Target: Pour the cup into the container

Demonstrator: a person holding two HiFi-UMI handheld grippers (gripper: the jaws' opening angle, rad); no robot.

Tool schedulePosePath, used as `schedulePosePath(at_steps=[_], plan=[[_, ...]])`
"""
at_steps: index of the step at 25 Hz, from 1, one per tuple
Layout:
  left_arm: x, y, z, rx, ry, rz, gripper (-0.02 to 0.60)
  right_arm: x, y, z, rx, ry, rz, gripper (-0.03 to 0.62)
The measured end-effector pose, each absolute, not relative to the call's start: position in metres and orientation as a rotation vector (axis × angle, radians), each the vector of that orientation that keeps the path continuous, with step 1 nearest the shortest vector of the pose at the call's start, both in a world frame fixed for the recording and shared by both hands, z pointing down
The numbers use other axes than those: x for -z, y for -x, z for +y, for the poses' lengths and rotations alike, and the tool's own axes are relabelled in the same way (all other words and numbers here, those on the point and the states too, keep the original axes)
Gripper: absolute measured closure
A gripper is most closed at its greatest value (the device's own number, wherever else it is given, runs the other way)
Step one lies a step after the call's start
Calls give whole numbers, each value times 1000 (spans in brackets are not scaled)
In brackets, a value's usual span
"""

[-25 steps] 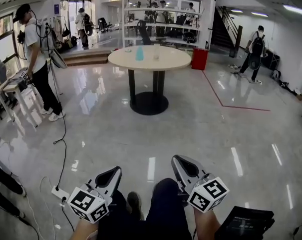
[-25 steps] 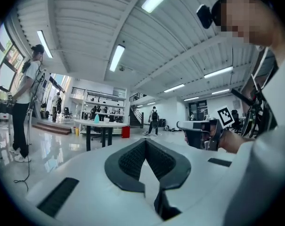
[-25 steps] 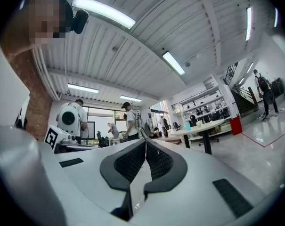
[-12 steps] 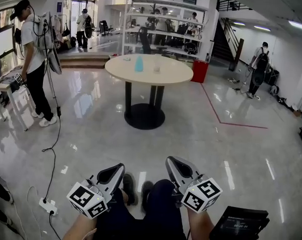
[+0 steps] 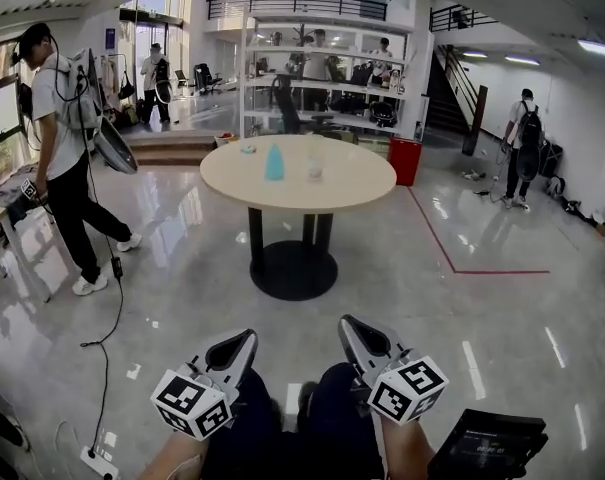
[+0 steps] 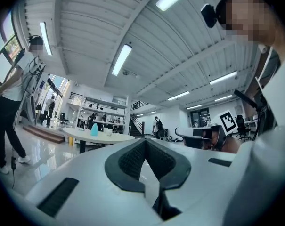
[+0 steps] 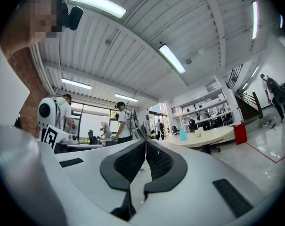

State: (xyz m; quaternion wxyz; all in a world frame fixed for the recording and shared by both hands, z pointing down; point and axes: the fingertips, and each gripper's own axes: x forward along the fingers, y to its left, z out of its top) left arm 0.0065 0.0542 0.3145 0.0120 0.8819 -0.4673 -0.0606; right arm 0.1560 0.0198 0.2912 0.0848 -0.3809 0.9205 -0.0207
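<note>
A round beige table (image 5: 342,183) on a black pedestal stands several steps ahead on the shiny floor. On it are a pale blue container (image 5: 274,163), a clear cup (image 5: 315,166) to its right, and a small object (image 5: 247,150) behind. My left gripper (image 5: 246,337) and right gripper (image 5: 348,322) are low in the head view, pointing level at the table, both shut with nothing between the jaws. The left gripper (image 6: 145,141) sees the container (image 6: 94,129) far off. The right gripper (image 7: 145,142) sees the container (image 7: 183,134) and cup (image 7: 197,133) far off too.
A person with backpack gear (image 5: 67,148) walks at the left, trailing a cable (image 5: 107,308) to a power strip (image 5: 97,460). A red bin (image 5: 406,160) and shelving (image 5: 322,78) stand behind the table. A red floor line (image 5: 482,269) runs right. A black case (image 5: 487,446) lies near my right foot.
The table has come nearer and looms larger in the head view. Both grippers have been carried forward, still shut. The person at the left has stepped along.
</note>
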Motion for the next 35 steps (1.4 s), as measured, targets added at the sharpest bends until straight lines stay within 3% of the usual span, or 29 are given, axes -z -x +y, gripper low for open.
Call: schedulePosePath(at_steps=[17, 26, 27, 30, 35], plan=[[-305, 15, -275, 139, -2831, -1317, 583, -280, -131, -303, 19, 1364, 2632, 586], [-308, 79, -445, 79, -2837, -1345, 583, -288, -107, -492, -10, 1580, 2604, 583], [-307, 88, -460, 69, -2837, -1350, 583, -290, -105, -509, 4, 1603, 2609, 567], [-304, 119, -502, 20, -2837, -1357, 582, -300, -95, -554, 46, 1653, 2677, 412], [-313, 146, -567, -3, -2791, -1376, 583, -315, -91, -616, 120, 1704, 2742, 327]])
